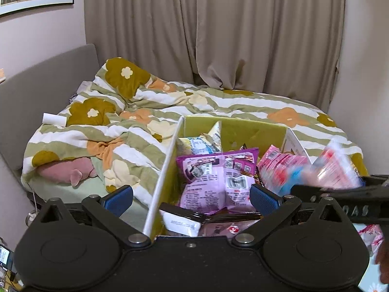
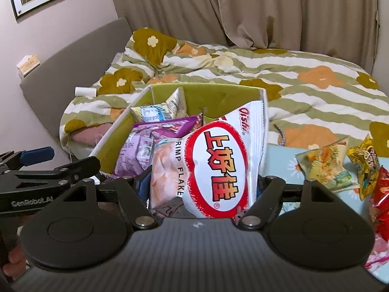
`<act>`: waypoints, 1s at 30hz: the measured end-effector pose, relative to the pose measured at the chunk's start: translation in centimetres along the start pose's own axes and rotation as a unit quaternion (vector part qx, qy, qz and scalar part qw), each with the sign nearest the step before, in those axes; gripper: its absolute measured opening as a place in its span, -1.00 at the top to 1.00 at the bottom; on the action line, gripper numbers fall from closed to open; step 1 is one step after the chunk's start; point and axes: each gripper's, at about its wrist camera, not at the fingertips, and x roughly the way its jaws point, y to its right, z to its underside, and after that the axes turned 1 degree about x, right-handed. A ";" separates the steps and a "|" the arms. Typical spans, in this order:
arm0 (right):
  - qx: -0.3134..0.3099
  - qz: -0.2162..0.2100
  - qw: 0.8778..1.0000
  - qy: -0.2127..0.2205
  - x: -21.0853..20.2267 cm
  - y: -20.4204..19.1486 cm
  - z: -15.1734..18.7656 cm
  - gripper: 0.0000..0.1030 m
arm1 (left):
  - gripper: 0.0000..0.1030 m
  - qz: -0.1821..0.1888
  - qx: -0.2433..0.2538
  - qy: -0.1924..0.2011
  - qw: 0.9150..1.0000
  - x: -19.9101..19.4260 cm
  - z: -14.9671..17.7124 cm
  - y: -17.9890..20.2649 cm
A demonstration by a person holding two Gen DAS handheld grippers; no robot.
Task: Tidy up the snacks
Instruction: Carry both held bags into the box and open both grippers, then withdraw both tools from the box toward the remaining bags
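Observation:
A green box (image 1: 233,131) with white edges stands on the bed and holds several snack bags: a purple one (image 1: 218,175), a pale yellow one (image 1: 201,143) and pink packs (image 1: 279,163). My left gripper (image 1: 192,199) is open wide, astride the box's near left wall, with nothing between its blue pads. In the right wrist view a white and red Oishi shrimp flakes bag (image 2: 218,165) stands tilted over the box (image 2: 218,97), between the spread fingers of my right gripper (image 2: 201,185), whose tips it hides. The left wrist view shows this bag (image 1: 338,168) as a blur.
Loose snacks lie on a pale blue surface to the right: a yellow-green bag (image 2: 325,168), a gold one (image 2: 364,160), a red one (image 2: 381,194). A floral duvet (image 1: 170,102) covers the bed. A pink plush (image 1: 68,170) lies left of the box. Curtains hang behind.

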 end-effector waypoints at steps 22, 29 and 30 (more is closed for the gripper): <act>0.006 0.030 0.998 0.058 -4.8 1.6 1.4 -1.00 | -1.00 0.020 0.009 0.021 1.000 -2.6 -1.0 2.0; 0.028 0.043 0.996 0.069 -8.0 5.8 1.5 -1.00 | -1.00 0.040 0.024 0.033 0.998 -3.8 -1.6 6.8; 0.031 0.045 0.996 0.071 -8.5 6.5 1.5 -1.00 | -1.00 0.043 0.027 0.034 0.998 -3.9 -1.7 7.8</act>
